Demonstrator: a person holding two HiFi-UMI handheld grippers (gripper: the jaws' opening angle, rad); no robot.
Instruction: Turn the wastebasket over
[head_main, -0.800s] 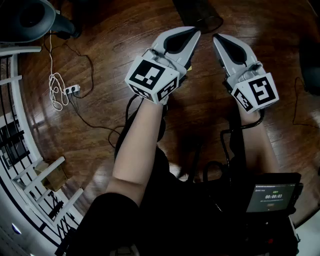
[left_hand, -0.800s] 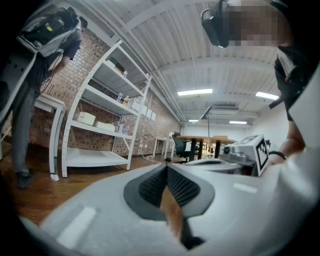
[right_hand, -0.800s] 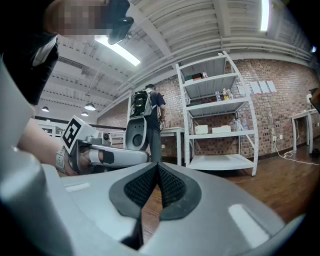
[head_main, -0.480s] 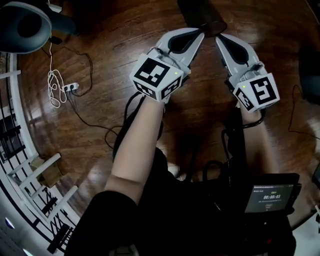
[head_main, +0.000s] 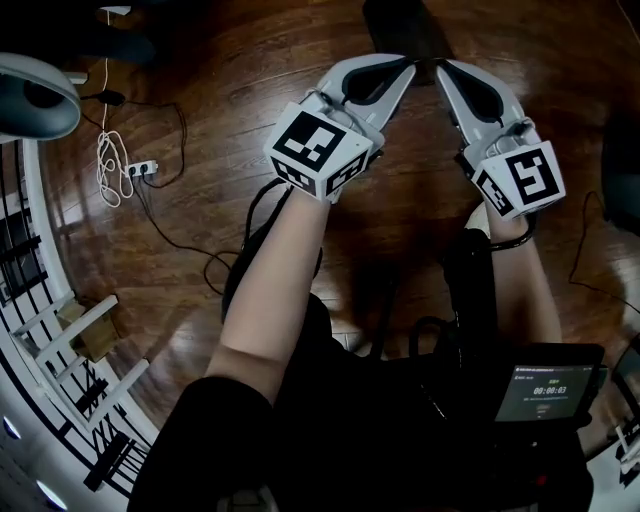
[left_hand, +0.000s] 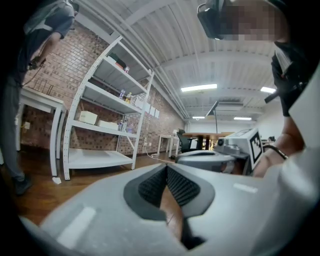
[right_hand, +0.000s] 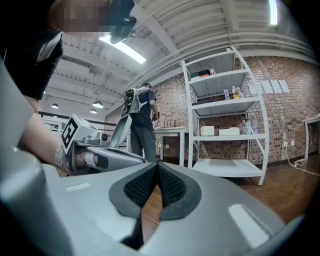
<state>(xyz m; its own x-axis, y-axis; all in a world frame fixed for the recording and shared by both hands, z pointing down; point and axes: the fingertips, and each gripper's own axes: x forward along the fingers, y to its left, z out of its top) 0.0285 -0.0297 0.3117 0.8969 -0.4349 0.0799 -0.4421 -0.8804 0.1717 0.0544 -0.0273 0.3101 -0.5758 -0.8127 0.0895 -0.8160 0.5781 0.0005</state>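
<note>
The wastebasket (head_main: 398, 28) is a dark shape on the wooden floor at the top edge of the head view; how it stands I cannot tell. My left gripper (head_main: 408, 63) and right gripper (head_main: 440, 66) are held out level side by side, with their tips close together at the wastebasket's near edge. Both are shut with nothing between the pads. In the left gripper view the left gripper (left_hand: 166, 168) has its ribbed pads meeting at the tip. The right gripper (right_hand: 157, 165) looks the same in its own view. Neither gripper view shows the wastebasket.
A white cable and power strip (head_main: 138, 171) lie on the floor at left, beside a white railing (head_main: 60, 335). A grey round object (head_main: 35, 95) sits at upper left. White shelves (right_hand: 227, 130) stand against a brick wall, and a person (right_hand: 142, 125) stands by a table.
Both grippers have edged forward and a little right, so their tips now reach the wastebasket's near edge. Both stayed shut.
</note>
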